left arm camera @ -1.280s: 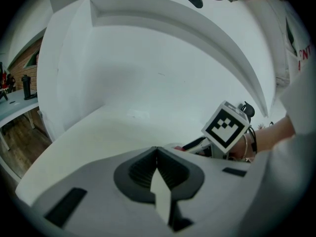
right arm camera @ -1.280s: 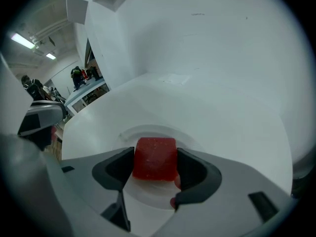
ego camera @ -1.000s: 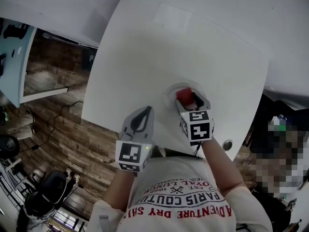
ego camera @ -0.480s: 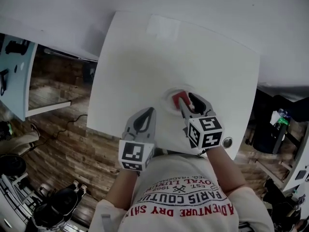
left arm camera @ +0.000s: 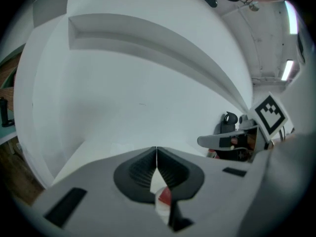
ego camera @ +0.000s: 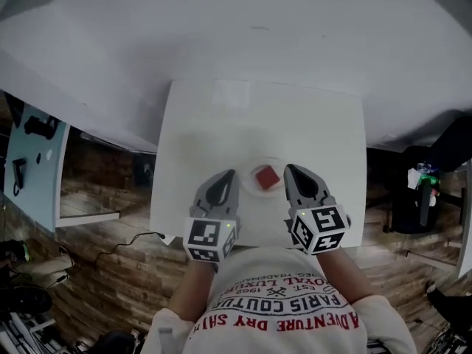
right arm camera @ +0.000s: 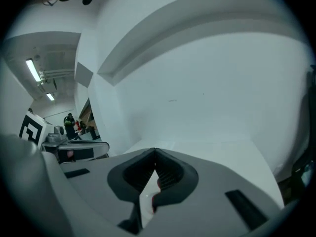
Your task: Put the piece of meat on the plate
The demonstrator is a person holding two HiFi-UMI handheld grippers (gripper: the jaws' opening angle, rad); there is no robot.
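We hold the left gripper (ego camera: 226,177) and the right gripper (ego camera: 291,171) above the near part of a white table (ego camera: 206,124), and in the head view the plate (ego camera: 248,188) shows between their two tips. The meat (ego camera: 266,177), a small red block, lies on the plate, roughly at its middle and clear of both tools. Each gripper's own view shows its jaws pressed together tip to tip with nothing clamped in them. A sliver of red is visible low down through the gap behind the pads, and we read this as the meat lying below on the plate, not as anything held. Both grippers point slightly downward toward the far wall, well apart from the plate. From how things lie, we judge the task done: the meat is where it is asked to be, and neither tool has a hold on it. As far as these pictures show, nothing is left but to keep the grippers away. We cannot tell whether the meat sits flat or a little tilted, as it is too small in the head view.
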